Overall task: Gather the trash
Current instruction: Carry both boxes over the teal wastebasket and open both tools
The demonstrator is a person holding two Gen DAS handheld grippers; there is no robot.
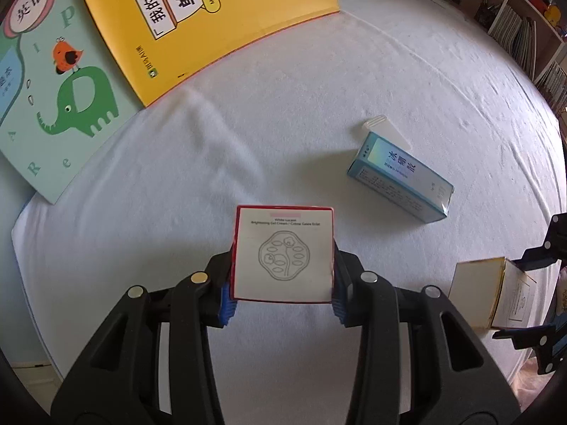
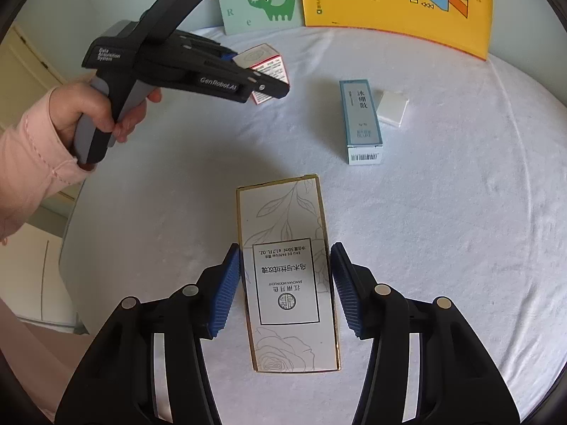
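Note:
My left gripper (image 1: pixel 281 295) is shut on a red-edged white cream box (image 1: pixel 283 253), held above the white cloth table (image 1: pixel 212 163); the box also shows in the right wrist view (image 2: pixel 265 65). My right gripper (image 2: pixel 286 290) straddles a tall white and gold perfume box (image 2: pixel 287 269) that lies flat; its blue pads (image 2: pixel 226 290) stand close to the box sides with thin gaps. This box shows at the right edge of the left wrist view (image 1: pixel 489 294). A light blue box (image 1: pixel 400 177) (image 2: pixel 361 120) lies on the table beside a small clear plastic piece (image 1: pixel 384 129) (image 2: pixel 391 108).
A yellow book (image 1: pixel 198 17) (image 2: pixel 400 3) and a green elephant book (image 1: pixel 53 99) (image 2: pixel 262 0) stand at the table's far edge. A bookshelf (image 1: pixel 524 24) is at the far right. The left hand-held gripper body (image 2: pixel 184 67) hovers at the left.

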